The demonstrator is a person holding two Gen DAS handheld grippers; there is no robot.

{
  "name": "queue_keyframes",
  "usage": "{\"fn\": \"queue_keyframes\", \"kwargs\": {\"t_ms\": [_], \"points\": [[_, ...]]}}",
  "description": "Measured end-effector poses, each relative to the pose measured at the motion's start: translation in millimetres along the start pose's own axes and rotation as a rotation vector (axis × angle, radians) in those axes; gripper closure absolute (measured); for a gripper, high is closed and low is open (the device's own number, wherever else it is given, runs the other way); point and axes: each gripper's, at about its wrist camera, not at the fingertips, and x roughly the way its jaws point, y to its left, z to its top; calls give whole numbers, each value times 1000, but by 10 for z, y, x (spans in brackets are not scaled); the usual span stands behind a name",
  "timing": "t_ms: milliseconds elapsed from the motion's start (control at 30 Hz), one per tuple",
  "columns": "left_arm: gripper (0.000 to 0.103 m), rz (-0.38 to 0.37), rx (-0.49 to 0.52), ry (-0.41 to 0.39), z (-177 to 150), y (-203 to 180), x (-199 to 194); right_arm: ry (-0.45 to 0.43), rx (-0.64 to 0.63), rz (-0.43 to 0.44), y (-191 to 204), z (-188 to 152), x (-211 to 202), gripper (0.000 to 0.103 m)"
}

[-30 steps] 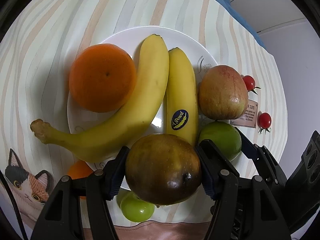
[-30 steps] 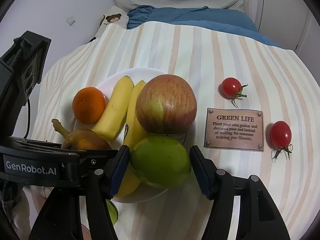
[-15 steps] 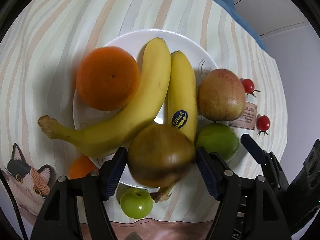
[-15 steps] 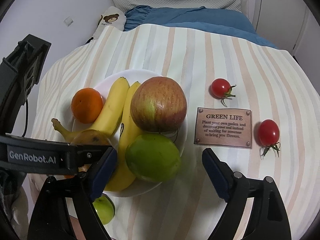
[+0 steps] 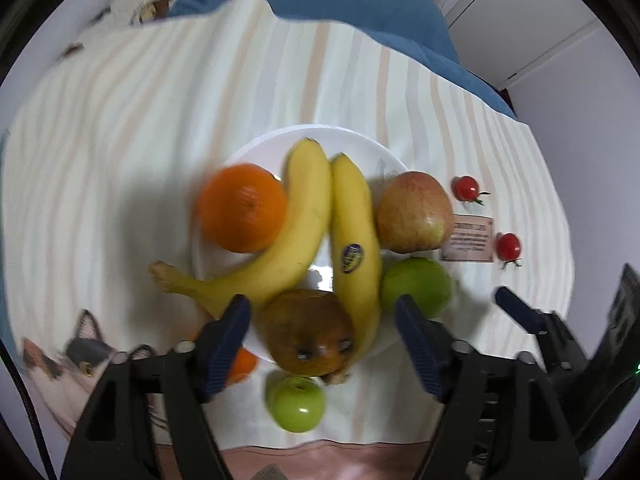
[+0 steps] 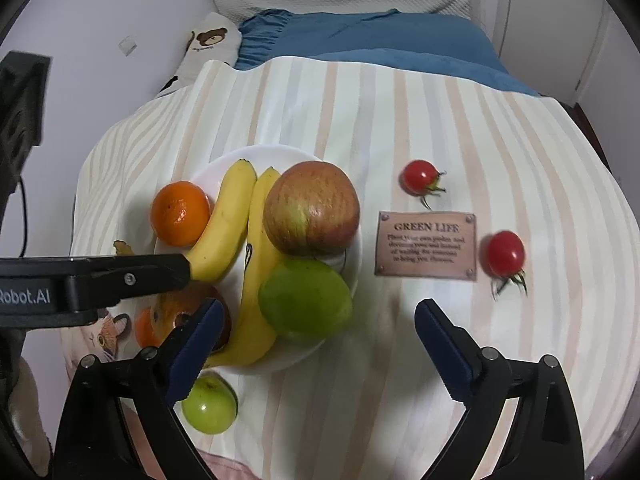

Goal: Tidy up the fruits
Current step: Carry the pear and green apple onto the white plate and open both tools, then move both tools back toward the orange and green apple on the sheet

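Both tools just opened and hold nothing: my left tool [image 5: 322, 320] has let go of the brown pear [image 5: 310, 332], my right tool [image 6: 316, 328] the green fruit [image 6: 306, 298], both resting on the near rim of the white plate [image 6: 352, 248]. I back off straight up so neither rolls. Plate is crowded: orange [image 5: 243, 207], two bananas [image 5: 352, 248], apple [image 6: 311, 208]. Left on the striped tabletop [image 6: 360, 120]: small green apple [image 6: 209, 404] near edge, two cherry tomatoes [image 6: 505, 253] right, flanking a plaque [image 6: 426, 245].
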Motion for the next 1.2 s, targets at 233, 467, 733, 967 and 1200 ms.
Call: {"fn": "queue_keyframes", "kwargs": {"t_ms": [233,467,733,967,1200], "points": [[9,113,40,-73,-218,149,-129,27,56,-45,7,-192,-191,4],[1,227,93,-135,-490,211,-264,28,102,-51,75,-401,-369,3],[1,248,98,-208,-677,252,-546,-28,92,-96,195,-468,-686,2],[1,237,102,-284,-775,196,-887,-85,98,-97,268,-508,-1007,2],[1,225,143,-358,-1034,41,-1257,-154,89,-95,365,-621,-1439,2]]}}
